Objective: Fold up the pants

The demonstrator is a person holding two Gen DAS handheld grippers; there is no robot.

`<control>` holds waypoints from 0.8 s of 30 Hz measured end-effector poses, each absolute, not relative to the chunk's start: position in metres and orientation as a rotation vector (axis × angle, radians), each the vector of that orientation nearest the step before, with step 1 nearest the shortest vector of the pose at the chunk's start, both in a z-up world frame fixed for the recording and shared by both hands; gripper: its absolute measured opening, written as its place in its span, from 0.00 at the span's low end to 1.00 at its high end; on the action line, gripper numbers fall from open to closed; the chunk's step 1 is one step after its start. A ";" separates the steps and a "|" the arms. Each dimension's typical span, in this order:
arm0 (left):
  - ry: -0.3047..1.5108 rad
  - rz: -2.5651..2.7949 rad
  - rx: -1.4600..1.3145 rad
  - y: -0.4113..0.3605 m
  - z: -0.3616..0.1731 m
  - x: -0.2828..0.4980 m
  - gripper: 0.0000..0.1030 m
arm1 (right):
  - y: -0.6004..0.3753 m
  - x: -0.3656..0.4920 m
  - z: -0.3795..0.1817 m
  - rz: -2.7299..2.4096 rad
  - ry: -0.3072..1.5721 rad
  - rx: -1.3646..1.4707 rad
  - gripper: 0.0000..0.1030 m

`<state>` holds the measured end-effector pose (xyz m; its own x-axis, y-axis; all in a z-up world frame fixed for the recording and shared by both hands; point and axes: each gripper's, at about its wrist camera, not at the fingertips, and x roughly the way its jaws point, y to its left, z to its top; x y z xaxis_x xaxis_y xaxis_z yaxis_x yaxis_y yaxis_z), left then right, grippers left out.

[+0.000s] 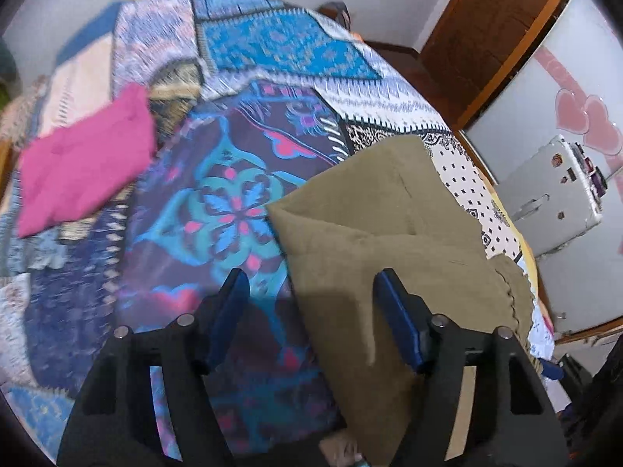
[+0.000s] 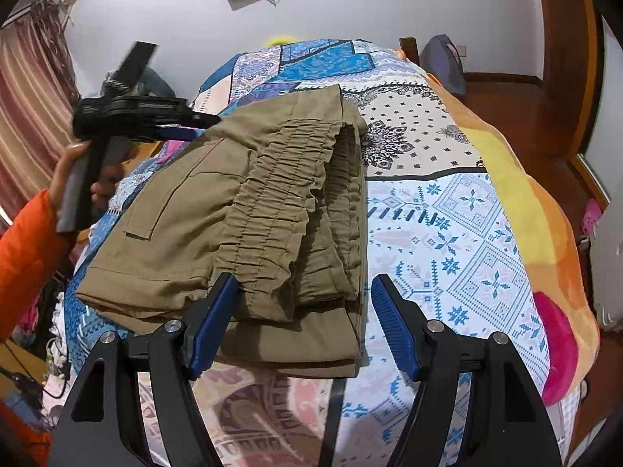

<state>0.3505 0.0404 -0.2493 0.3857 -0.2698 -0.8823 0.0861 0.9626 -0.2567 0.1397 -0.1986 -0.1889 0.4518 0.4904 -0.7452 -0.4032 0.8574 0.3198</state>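
Patchwork bedspread (image 2: 447,210) carries folded olive pants (image 2: 249,210) near white wall (image 2: 350,7).

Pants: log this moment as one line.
pants: folded on bed | left gripper: open, empty | right gripper: open, empty
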 end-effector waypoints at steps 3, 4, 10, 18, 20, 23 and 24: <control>1.147 -0.238 -0.219 0.041 -0.258 0.365 0.65 | -0.199 0.144 -0.189 0.563 0.957 0.096 0.65; 1.143 -0.238 -0.221 0.042 -0.257 0.369 0.65 | -0.199 0.146 -0.189 0.565 0.958 0.093 0.65; 1.105 -0.195 -0.107 0.033 -0.256 0.376 0.27 | -0.201 0.158 -0.191 0.563 0.952 0.069 0.65; 1.095 -0.151 -0.120 0.066 -0.250 0.351 0.08 | -0.207 0.181 -0.191 0.490 0.951 0.032 0.66; 1.091 -0.124 -0.086 0.072 -0.247 0.334 0.08 | -0.208 0.189 -0.186 0.454 0.961 0.050 0.66; 1.077 -0.092 -0.076 0.085 -0.241 0.305 0.07 | -0.203 0.191 -0.173 0.450 0.932 0.039 0.66; 1.071 -0.079 -0.073 0.089 -0.239 0.293 0.07 | -0.200 0.190 -0.170 0.458 0.923 0.032 0.66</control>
<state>0.2925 0.0891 -0.2387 0.4767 -0.1000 -0.8734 0.0290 0.9948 -0.0980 0.1899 -0.1995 -0.1696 0.5147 0.3944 -0.7612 -0.3673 0.9037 0.2199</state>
